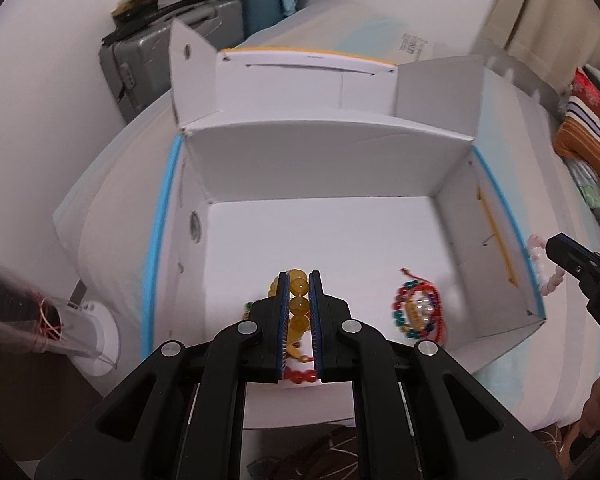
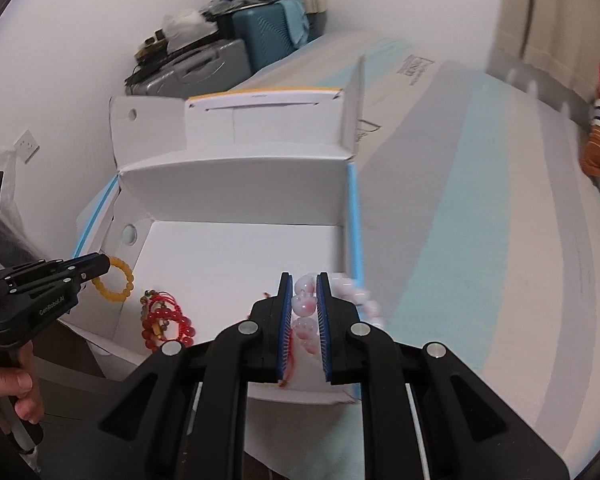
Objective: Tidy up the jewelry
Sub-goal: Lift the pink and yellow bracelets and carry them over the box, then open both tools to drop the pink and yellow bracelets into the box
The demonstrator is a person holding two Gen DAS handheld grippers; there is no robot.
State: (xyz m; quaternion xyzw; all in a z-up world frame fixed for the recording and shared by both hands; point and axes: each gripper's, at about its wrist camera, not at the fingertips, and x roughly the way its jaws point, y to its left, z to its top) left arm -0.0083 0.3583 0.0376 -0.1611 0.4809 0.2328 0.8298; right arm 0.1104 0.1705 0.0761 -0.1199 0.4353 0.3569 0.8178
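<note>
An open white box [image 1: 320, 168] with blue edges sits on a bed; it also shows in the right wrist view [image 2: 236, 184]. My left gripper [image 1: 299, 280] is shut on a yellow bead bracelet [image 1: 299, 286] and holds it over the box's near left side; the bracelet hangs from it in the right wrist view [image 2: 118, 280]. My right gripper [image 2: 304, 280] is shut on a pink bead bracelet [image 2: 305, 304] at the box's right wall; it shows at the right in the left wrist view [image 1: 548, 276]. A red and multicoloured bracelet pile [image 1: 418, 310] lies on the box floor.
A red bead bracelet pile [image 2: 166, 320] lies on the box floor near its left front. Suitcases [image 1: 172, 52] stand by the wall behind the bed. Folded bedding [image 1: 588, 128] lies at the right. A white round object [image 1: 100, 340] sits left of the box.
</note>
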